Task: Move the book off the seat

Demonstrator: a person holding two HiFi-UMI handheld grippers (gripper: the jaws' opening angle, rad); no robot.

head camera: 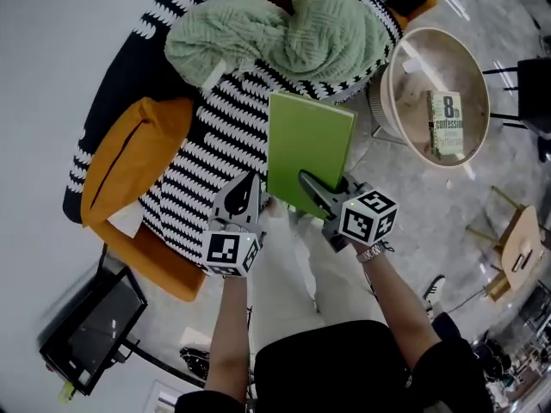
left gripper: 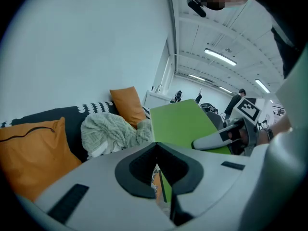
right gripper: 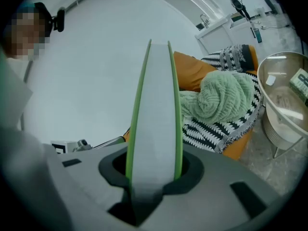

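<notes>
The book (head camera: 310,149) is thin, with plain bright green covers and pale page edges (right gripper: 154,129). It is off the seat (head camera: 215,136), in the air over the seat's front edge, with one cover facing up and tilted. The right gripper (head camera: 306,181) clamps its lower edge, a jaw on each cover. The left gripper (head camera: 255,198) pinches a green sliver at its lower left corner. The seat wears a black-and-white patterned throw.
</notes>
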